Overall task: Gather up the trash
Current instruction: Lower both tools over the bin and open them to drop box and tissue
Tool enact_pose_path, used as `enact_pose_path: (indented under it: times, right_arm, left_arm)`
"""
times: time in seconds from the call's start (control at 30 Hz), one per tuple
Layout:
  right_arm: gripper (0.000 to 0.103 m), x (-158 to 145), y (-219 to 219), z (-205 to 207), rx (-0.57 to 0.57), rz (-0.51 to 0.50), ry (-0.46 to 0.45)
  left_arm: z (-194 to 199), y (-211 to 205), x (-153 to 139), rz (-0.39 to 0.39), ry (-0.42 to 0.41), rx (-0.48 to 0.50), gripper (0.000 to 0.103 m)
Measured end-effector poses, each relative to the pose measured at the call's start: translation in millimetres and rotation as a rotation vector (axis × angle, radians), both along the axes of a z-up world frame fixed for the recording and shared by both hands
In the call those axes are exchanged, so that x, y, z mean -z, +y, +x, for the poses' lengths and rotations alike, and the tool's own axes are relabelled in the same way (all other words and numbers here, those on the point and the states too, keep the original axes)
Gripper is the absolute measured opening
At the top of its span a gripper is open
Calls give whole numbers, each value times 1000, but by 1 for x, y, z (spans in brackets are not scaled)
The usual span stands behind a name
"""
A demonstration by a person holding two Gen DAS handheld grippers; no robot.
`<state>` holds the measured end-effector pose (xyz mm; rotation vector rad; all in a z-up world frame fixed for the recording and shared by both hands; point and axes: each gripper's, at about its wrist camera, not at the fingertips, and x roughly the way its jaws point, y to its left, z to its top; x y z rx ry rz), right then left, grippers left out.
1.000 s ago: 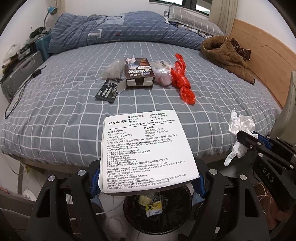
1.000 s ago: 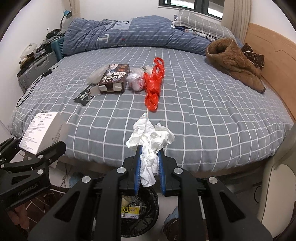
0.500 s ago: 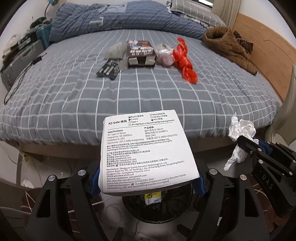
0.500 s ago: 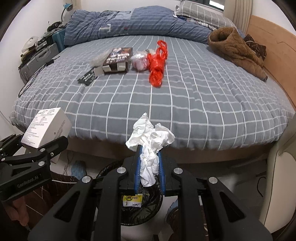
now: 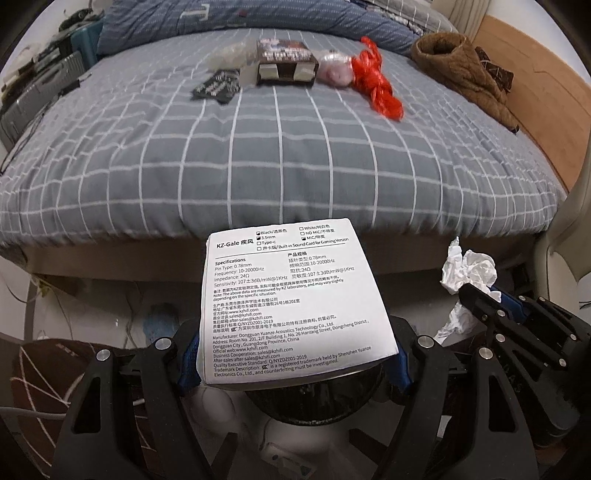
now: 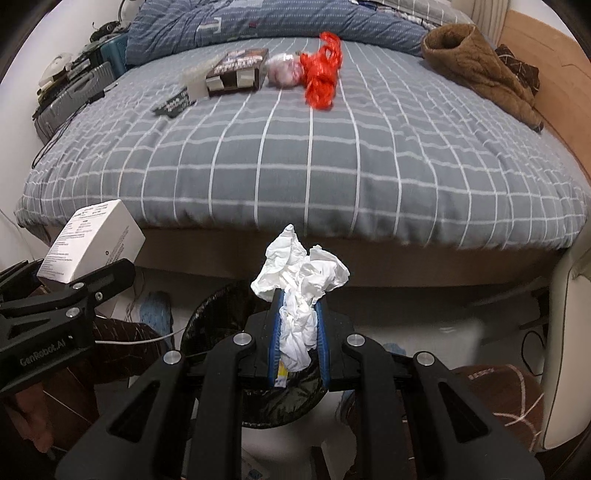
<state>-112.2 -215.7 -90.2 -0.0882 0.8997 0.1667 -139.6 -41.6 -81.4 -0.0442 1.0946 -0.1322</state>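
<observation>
My left gripper (image 5: 293,373) is shut on a white printed box (image 5: 291,299), held over a black-lined bin (image 5: 314,398) on the floor by the bed's foot. The crumpled white tissue (image 6: 299,291) sits clamped in my right gripper (image 6: 298,345), just above the same bin (image 6: 236,321). In the right wrist view the box (image 6: 92,243) and left gripper (image 6: 74,291) are at the left; in the left wrist view the tissue (image 5: 467,273) is at the right. On the bed lie a red plastic bag (image 5: 376,83), a dark carton (image 5: 286,62), a clear pinkish wrapper (image 5: 334,70) and a black packet (image 5: 218,86).
The grey checked bed (image 5: 280,155) fills the view ahead, with a blue duvet (image 5: 221,22) and a brown jacket (image 5: 461,70) at its far side. A suitcase (image 6: 70,99) stands to the left. Cables (image 6: 136,341) and dark patterned slippers (image 6: 498,391) lie on the floor near the bin.
Both grippers have sunk toward the floor with their loads, so the bed has slid up in both views and the bin has come closer under the jaws. Neither grip has altered.
</observation>
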Motion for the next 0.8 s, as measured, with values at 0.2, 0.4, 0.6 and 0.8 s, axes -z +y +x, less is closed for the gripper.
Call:
enact_pose_path:
  times: [0.2, 0.4, 0.6, 0.8]
  right_arm:
    - [16, 28, -1, 1, 3, 11, 57]
    - [16, 48, -3, 3, 0, 1, 99]
    - [16, 65, -16, 8, 28, 2, 140]
    - [17, 77, -29, 12, 56, -7, 175]
  left_arm:
    - [-3, -1, 22, -9, 36, 1, 74]
    - [-2, -9, 48, -15, 85, 15, 74]
    - [2, -24, 76, -7, 132, 43, 74]
    - [7, -38, 98, -3, 166, 70, 74]
